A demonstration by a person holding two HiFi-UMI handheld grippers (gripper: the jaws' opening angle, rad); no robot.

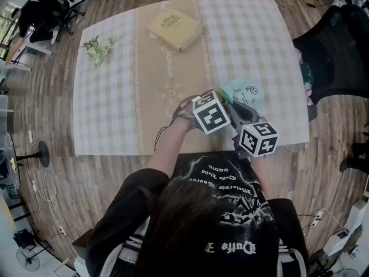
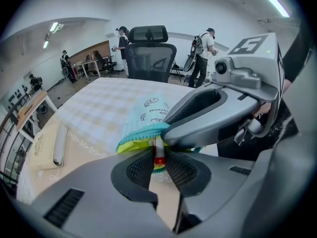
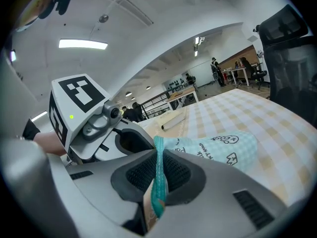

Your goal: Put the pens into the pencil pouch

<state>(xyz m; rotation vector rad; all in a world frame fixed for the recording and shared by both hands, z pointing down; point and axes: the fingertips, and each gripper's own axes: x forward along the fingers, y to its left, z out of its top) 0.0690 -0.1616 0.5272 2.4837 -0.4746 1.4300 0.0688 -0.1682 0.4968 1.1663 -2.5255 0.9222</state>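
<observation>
The teal pencil pouch [image 1: 245, 91] with small drawings lies near the table's front right edge. In the left gripper view its mouth [image 2: 143, 134], teal outside and yellow-green inside, faces my jaws. My left gripper [image 2: 157, 155] is shut on a white pen with a red band [image 2: 158, 151], and the pen's far end sits at the pouch mouth. My right gripper [image 3: 159, 175] is shut on the pouch's teal rim [image 3: 159, 162], with the rest of the pouch [image 3: 218, 150] stretching away behind it. The two grippers are close together, and each shows in the other's view.
A tan book [image 1: 174, 29] lies at the table's far side and a flower sprig [image 1: 99, 48] at its far left. A black office chair [image 1: 331, 51] stands right of the checked table [image 1: 115, 97]. People stand far off in the room.
</observation>
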